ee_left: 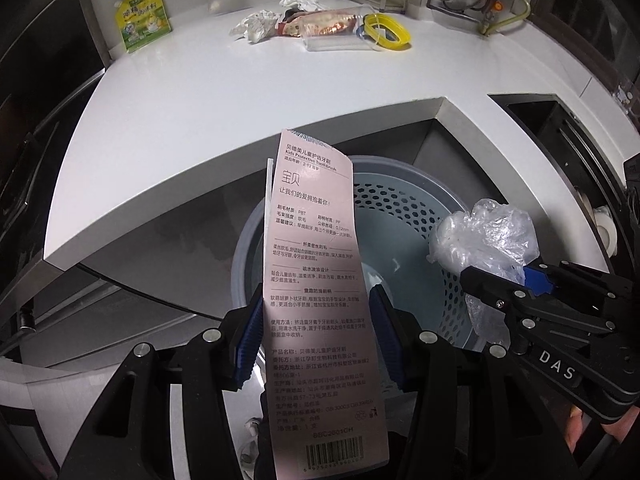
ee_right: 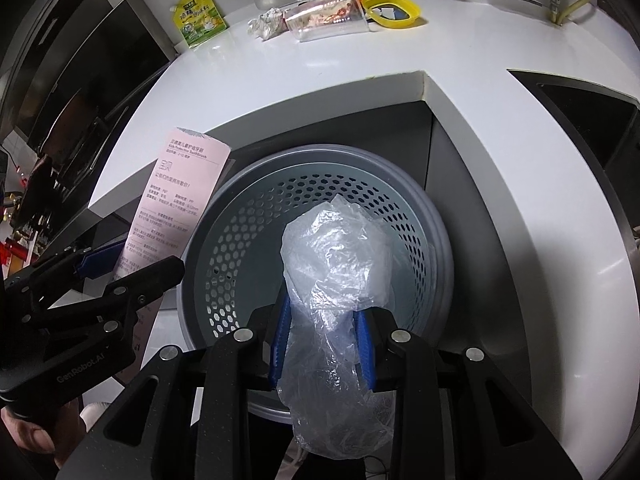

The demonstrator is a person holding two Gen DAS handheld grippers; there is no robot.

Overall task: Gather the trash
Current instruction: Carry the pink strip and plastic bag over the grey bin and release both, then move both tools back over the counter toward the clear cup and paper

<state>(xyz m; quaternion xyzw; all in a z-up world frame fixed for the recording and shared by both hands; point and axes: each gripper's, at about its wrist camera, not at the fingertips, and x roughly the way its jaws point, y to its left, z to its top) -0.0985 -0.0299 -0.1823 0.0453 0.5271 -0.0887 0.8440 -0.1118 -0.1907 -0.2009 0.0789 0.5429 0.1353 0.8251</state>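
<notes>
We hold a pink toothbrush card [ee_left: 320, 280], printed "Kids Protective Toothbrush" above a barcode, between the left gripper [ee_left: 318, 332] fingers, which sit partly apart and touch its edges, though we cannot tell how firmly they pinch. Our right gripper [ee_right: 324, 344], marked "DAS", has its fingers clamped on a crumpled clear plastic bag [ee_right: 336, 264]. Both point steeply down over the grey perforated bin [ee_right: 248, 240] beside the white table [ee_left: 200, 92], where more litter [ee_left: 320, 26] and a yellow-green pouch [ee_left: 142, 16] lie.
</notes>
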